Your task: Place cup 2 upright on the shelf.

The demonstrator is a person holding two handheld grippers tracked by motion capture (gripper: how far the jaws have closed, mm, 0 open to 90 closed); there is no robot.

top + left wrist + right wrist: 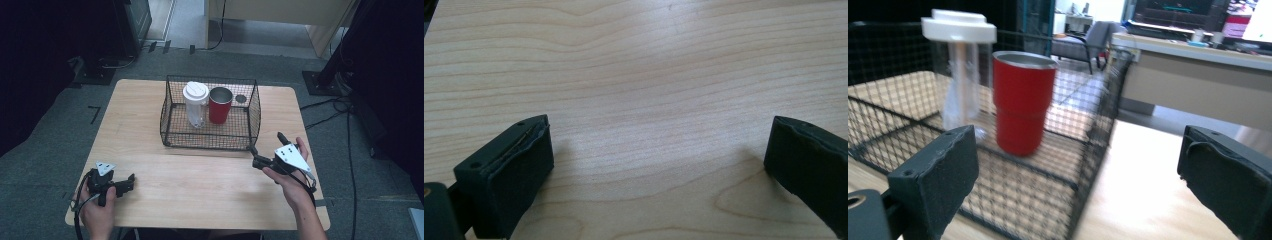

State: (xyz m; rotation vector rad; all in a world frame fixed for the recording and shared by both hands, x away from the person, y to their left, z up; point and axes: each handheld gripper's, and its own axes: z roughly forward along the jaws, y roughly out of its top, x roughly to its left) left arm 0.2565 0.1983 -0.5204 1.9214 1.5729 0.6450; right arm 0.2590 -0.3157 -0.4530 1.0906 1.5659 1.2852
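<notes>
right gripper (265, 149) jaws wide apart, empty, just beside basket (210, 136) front corner | left gripper (131, 182) jaws wide apart, empty, low over table (200, 185) | red cup (220, 105) upright in basket, next to clear cup (195, 105)

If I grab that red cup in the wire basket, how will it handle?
The red cup looks like rigid metal, so probably stiff. Its smooth, tapered wall may slip between pads. It stands upright beside the clear tumbler, so a push could knock both.
</notes>
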